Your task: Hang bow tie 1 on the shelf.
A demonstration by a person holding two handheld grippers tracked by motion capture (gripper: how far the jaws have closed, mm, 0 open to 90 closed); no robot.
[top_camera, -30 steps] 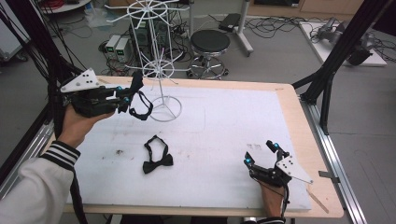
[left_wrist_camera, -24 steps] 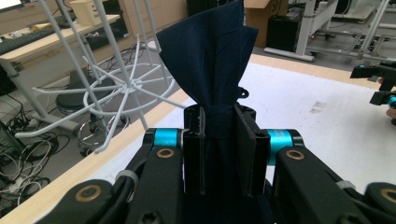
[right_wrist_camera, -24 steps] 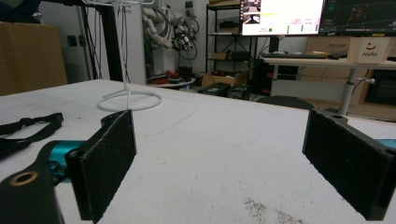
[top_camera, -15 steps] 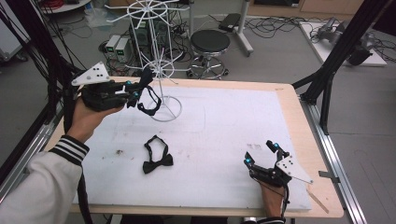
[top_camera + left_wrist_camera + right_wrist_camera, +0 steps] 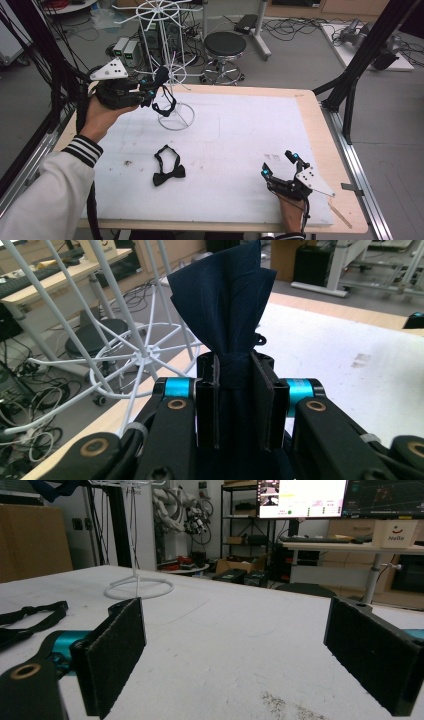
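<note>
Left claw (image 5: 150,92): clamped on a navy bow tie (image 5: 225,295), now lifted closer to the white wire rack (image 5: 170,75) at the tabletop's (image 5: 310,107) far-left corner.
Right claw (image 5: 280,165): wide, resting near-right edge, unmoved.
Second bow tie (image 5: 167,172): lies near-left of centre.
Meaning: hanging looks imminent.

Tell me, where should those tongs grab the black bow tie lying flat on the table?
Probably at the knot in the middle of the bow tie on the table, coming straight down from above. It lies flat on the white mat, the knot is its narrowest, firmest part, and the wings spread either side. The loose strap loops away behind it. The right tongs stand open nearby.
</note>
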